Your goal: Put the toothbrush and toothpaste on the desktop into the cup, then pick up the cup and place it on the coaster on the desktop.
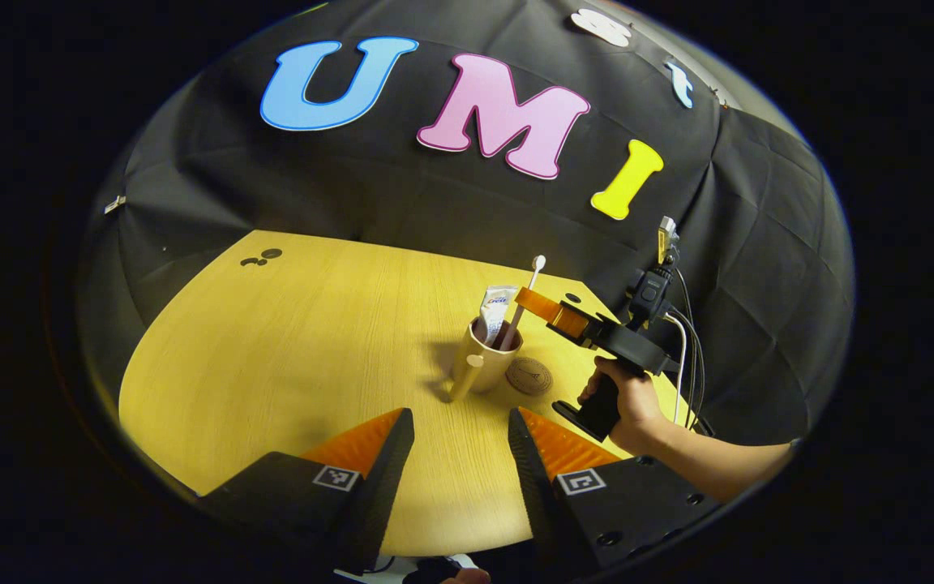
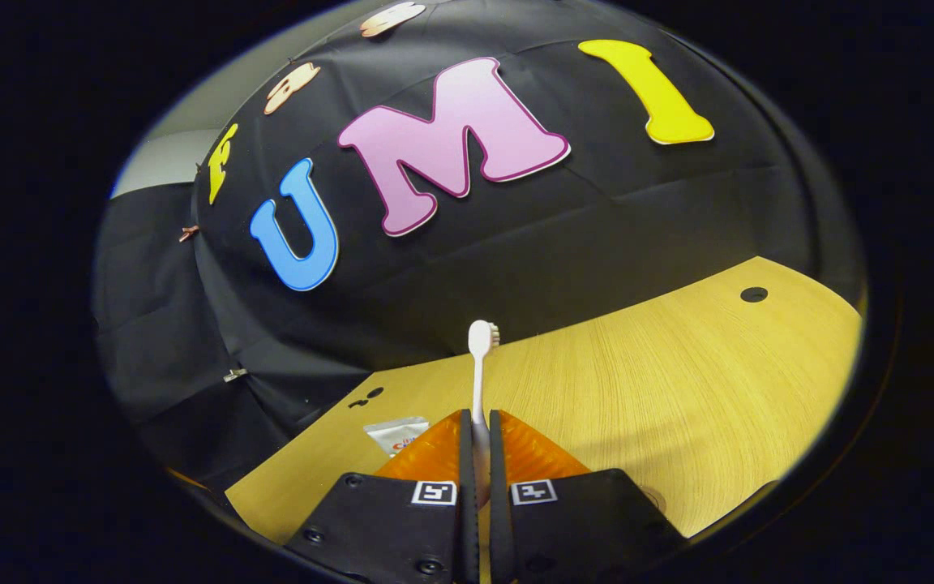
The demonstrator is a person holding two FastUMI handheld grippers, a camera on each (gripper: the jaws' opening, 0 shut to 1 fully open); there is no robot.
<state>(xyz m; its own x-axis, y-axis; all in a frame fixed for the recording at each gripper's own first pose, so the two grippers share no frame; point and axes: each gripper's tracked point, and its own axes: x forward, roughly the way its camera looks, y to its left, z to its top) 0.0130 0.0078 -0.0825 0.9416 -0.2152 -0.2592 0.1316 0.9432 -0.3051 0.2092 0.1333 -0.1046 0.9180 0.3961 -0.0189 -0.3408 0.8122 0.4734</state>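
Left gripper view — we list the following. Counter [image 1: 289, 357]: pale wood grain, with dark holes near its far edge. Cup [image 1: 486, 359]: beige, upright near the middle of the counter, a handle on its near side. Toothpaste [image 1: 496, 311]: a white tube standing in the cup, top end up, leaning against the rim. Toothbrush [image 1: 525, 298]: white, its lower end inside the cup and its head raised above the rim, tilted toward the right. Coaster [image 1: 529, 376]: a round brown disc lying flat on the counter just beside the cup, on its right. Left hand-held gripper [image 1: 460, 454]: fingers spread wide apart with nothing between them, hovering over bare counter short of the cup. Right hand-held gripper [image 1: 533, 302]: we see it farther off, held by a hand [image 1: 633, 403] on its grip, its fingers reaching to the toothbrush stem above the cup.

Right gripper view — we list the following. Right hand-held gripper [image 2: 477, 438]: fingers drawn close together, both pressing on the toothbrush [image 2: 479, 381], whose stem rises straight up between them to the bristled head. Toothpaste [image 2: 396, 432]: the tube's flat top end shows just left of the fingers. Counter [image 2: 678, 381]: wood surface stretching off to the right, one dark hole near its far corner.
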